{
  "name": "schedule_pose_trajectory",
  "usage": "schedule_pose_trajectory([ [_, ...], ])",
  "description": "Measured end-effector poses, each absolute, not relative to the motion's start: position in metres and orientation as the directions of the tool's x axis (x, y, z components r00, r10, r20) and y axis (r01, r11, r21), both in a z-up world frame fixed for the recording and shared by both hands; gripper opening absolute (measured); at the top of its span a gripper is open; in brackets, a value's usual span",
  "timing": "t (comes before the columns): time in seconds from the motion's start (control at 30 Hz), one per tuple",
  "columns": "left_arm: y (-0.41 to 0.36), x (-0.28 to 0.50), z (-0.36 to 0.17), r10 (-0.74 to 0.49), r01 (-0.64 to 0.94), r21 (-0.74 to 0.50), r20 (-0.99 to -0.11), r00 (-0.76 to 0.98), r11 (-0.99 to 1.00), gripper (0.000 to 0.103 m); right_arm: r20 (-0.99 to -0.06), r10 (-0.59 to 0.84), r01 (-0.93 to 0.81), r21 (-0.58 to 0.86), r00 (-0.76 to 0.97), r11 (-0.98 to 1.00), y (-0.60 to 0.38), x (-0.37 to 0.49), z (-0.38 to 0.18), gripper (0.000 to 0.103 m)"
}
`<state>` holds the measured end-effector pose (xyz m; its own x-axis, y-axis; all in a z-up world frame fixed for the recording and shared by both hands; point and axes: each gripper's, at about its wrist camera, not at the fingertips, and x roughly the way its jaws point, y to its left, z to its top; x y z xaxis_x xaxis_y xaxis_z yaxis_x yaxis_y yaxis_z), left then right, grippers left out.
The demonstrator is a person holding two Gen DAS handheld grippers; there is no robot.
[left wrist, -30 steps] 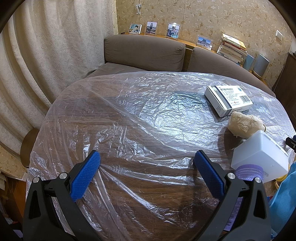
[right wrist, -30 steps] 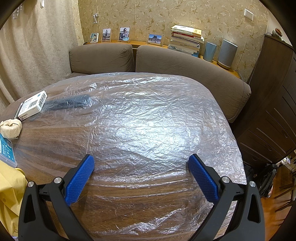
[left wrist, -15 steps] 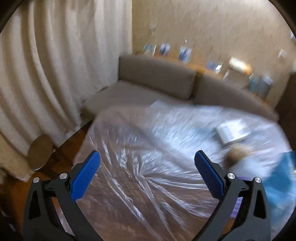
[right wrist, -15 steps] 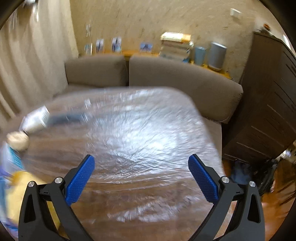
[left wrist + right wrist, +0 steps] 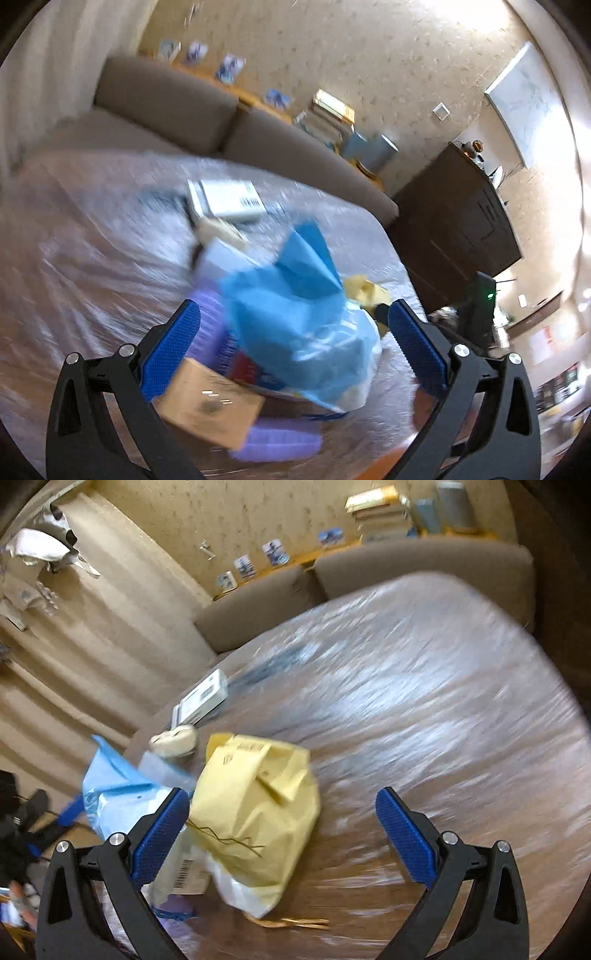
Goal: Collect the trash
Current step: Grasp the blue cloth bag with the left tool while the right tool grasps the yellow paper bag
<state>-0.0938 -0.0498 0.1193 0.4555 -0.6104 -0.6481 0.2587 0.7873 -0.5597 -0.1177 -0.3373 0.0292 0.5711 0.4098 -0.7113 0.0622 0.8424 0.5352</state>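
1. Blue plastic bag (image 5: 295,325), crumpled and blurred, sits between the wide-spread fingers of the left gripper (image 5: 291,339), nothing clamped; cardboard box (image 5: 210,402) just below, white carton (image 5: 225,197) further back on the plastic-covered table (image 5: 92,258). 1 second ago this view faced bare plastic.
2. Yellow paper bag (image 5: 255,812) lies beside the right gripper (image 5: 280,834)'s left finger, fingers spread wide and holding nothing; it was barely in frame before.
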Motion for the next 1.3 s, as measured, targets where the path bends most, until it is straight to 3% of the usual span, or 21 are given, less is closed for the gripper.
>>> schedule_pose_trajectory([
  [0.37,-0.074,-0.068,0.074,-0.713,0.220,-0.684,-0.622,0.324,0.696,0.101,-0.686,0.486,0.074,0.615,0.541,0.785,-0.320,-0.109,0.013,0.099],
  [0.43,-0.074,-0.065,0.070,-0.722,0.213,-0.695,-0.615,0.318,0.686,0.087,-0.668,0.507,0.060,0.634,0.545,0.771,-0.320,-0.110,0.010,0.094],
  [0.47,-0.071,-0.065,0.069,-0.720,0.203,-0.697,-0.616,0.320,0.687,0.069,-0.657,0.523,0.049,0.647,0.543,0.761,-0.320,-0.109,0.010,0.089],
  [0.5,-0.067,-0.064,0.066,-0.732,0.189,-0.715,-0.606,0.311,0.673,0.065,-0.632,0.555,0.032,0.675,0.542,0.737,-0.321,-0.109,0.009,0.080],
  [0.57,-0.063,-0.065,0.064,-0.759,0.181,-0.747,-0.577,0.301,0.640,0.062,-0.628,0.559,0.028,0.678,0.541,0.735,-0.323,-0.110,0.008,0.074],
  [0.7,-0.056,-0.075,0.076,-0.776,0.223,-0.755,-0.533,0.337,0.616,0.060,-0.611,0.570,0.000,0.682,0.550,0.731,-0.326,-0.115,0.013,0.066],
  [0.8,-0.047,-0.083,0.097,-0.778,0.265,-0.751,-0.485,0.400,0.605,0.060,-0.607,0.525,-0.021,0.642,0.597,0.766,-0.329,-0.123,0.027,0.065],
  [1.1,-0.036,-0.120,0.145,-0.685,0.360,-0.608,-0.466,0.560,0.708,0.060,-0.575,0.392,-0.093,0.479,0.718,0.873,-0.341,-0.150,0.087,0.065],
  [1.3,-0.028,-0.130,0.164,-0.667,0.377,-0.590,-0.410,0.622,0.714,0.060,-0.545,0.345,-0.117,0.408,0.764,0.905,-0.340,-0.169,0.109,0.066],
])
